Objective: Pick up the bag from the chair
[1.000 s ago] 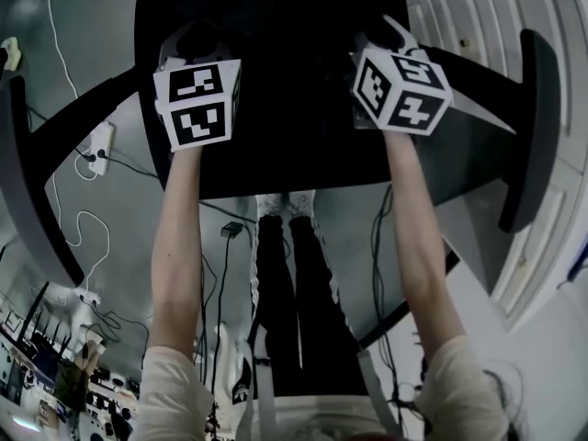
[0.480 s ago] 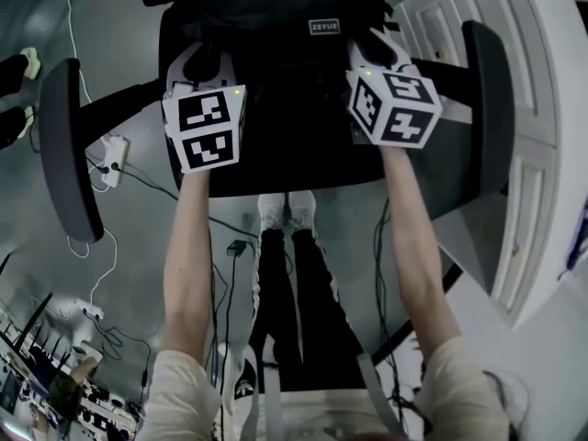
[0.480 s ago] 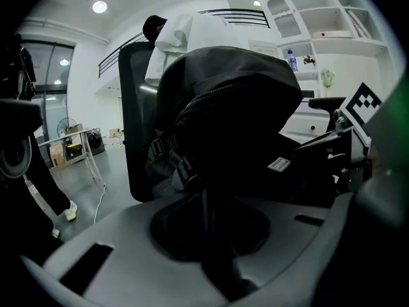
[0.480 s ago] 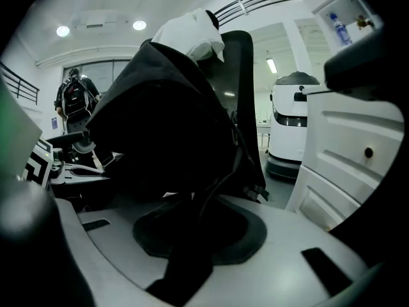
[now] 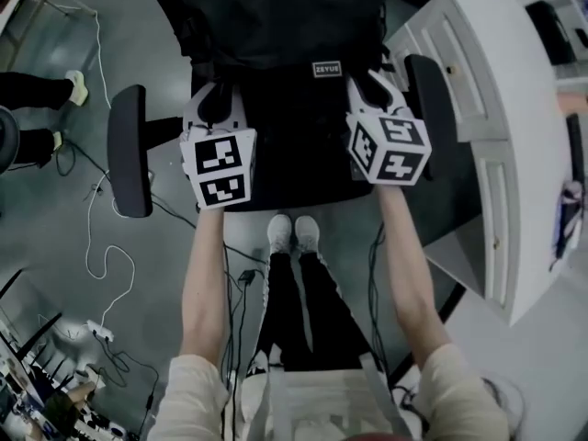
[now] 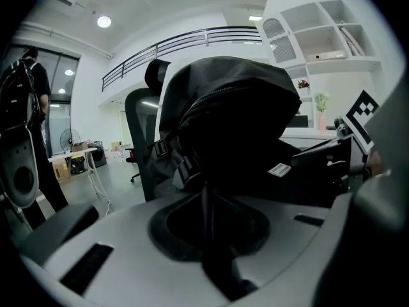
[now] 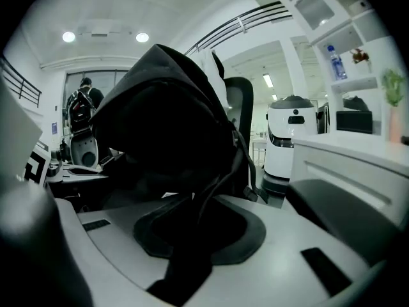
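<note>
Bag point(image 5: 276, 26): black, soft and bulky. It hung in front of you from both tools, between the armrests of the chair point(image 5: 129, 159). No view established whether its base had cleared the seat.

Chair: the right armrest stood near the white cabinet point(image 5: 496, 136). You were advised to raise the load straight up until clear, then draw it toward yourself rather than sideways.

Left tool point(image 5: 213, 104): its jaws had just been closing and stood nearly together, clamped on the left strap point(image 6: 206, 203), which ran between them.

Right tool point(image 5: 372, 85): its jaws had also just been closing, to a slightly wider gap, and gripped the right strap point(image 7: 192, 222).

Judgement: both straps were narrow and likely to slide under the bag's weight. You should have kept both tools clenched, level with each other and evenly spaced, so the bag did not tip or swing against an armrest.
</note>
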The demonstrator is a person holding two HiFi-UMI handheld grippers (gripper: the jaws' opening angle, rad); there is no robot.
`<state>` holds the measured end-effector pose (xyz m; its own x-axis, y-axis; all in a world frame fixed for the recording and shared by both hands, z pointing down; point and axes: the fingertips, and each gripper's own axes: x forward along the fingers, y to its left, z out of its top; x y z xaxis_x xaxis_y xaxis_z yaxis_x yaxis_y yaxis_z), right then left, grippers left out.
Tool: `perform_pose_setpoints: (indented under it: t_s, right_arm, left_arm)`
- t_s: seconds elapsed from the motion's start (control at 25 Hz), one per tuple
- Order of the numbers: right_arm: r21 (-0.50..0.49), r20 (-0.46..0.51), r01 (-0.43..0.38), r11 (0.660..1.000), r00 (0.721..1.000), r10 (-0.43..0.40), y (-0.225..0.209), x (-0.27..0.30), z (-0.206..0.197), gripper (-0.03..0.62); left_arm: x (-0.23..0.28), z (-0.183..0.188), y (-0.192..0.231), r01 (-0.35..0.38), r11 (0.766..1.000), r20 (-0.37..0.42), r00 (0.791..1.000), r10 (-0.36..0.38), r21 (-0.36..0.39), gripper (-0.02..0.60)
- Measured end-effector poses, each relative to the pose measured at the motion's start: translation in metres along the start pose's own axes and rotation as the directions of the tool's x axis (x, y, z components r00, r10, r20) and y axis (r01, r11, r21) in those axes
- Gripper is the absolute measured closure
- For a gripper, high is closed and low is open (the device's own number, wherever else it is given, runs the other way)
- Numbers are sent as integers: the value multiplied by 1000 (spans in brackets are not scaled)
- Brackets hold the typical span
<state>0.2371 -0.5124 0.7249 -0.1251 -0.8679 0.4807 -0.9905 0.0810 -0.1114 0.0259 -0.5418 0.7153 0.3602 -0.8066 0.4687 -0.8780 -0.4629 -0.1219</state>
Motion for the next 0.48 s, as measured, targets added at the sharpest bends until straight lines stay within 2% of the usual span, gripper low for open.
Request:
perform_pose_setpoints:
  t_s: [0.12, 0.28, 0.36, 0.48]
  right_arm:
    - [-18, 18, 12, 1000, 1000, -12, 12, -26, 80, 511]
    - [-14, 59, 19, 1000, 998, -18, 27, -69, 157, 512]
    - [-16, 101, 38, 999, 994, -36, 35, -100, 192, 513]
    - [-52, 163, 41, 998, 986, -32, 63, -156, 230, 513]
  left_arm:
    - [-29, 80, 22, -4, 1000, 53, 999, 4, 9, 549]
    - [-72, 158, 37, -20, 1000, 112, 994, 19, 13, 549]
    - [-100, 194, 41, -20, 1000, 154, 988, 18, 11, 551]
    - [-162, 226, 47, -32, 999, 196, 980, 29, 9, 551]
